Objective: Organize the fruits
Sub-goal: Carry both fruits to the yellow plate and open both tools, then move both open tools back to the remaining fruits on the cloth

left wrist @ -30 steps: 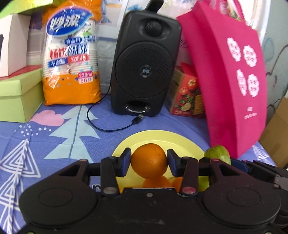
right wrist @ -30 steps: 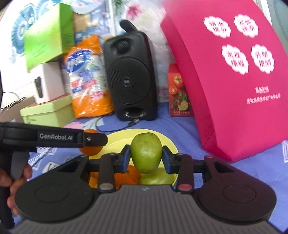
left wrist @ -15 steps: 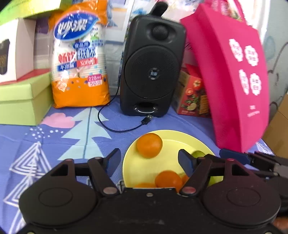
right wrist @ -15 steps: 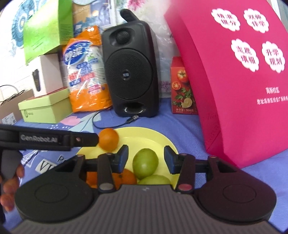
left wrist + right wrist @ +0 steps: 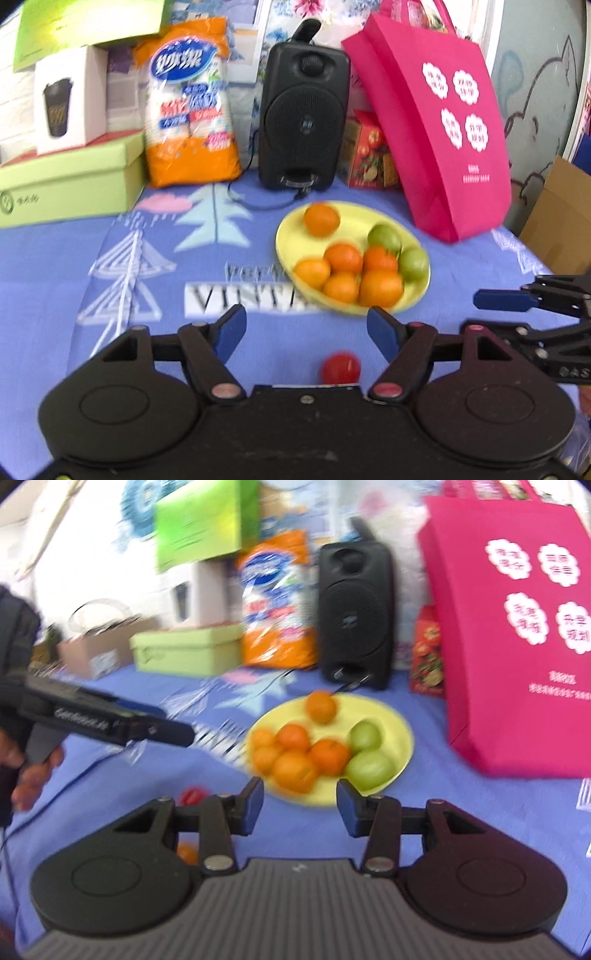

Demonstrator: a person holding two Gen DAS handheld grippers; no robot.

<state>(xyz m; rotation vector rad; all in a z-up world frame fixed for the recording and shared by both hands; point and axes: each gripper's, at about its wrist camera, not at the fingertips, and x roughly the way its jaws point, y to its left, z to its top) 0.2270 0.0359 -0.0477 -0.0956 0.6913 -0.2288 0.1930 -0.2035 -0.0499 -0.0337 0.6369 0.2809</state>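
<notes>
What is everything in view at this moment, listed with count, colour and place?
plate: one, yellow, centre of the table
oranges: six, orange, on the plate, one apart at the far side
green fruits: two, green, right side of the plate
red fruit: one, red, on the cloth near the left tongs
small orange fruit: one, orange, on the cloth, partly hidden behind the right tongs
tablecloth: one, blue with white print
speaker: one, black, behind the plate
pink bag: one, right of the speaker
paper cup pack: one, orange and white, left of the speaker
green box: one, far left
left tongs: open, empty
right tongs: open, empty
</notes>
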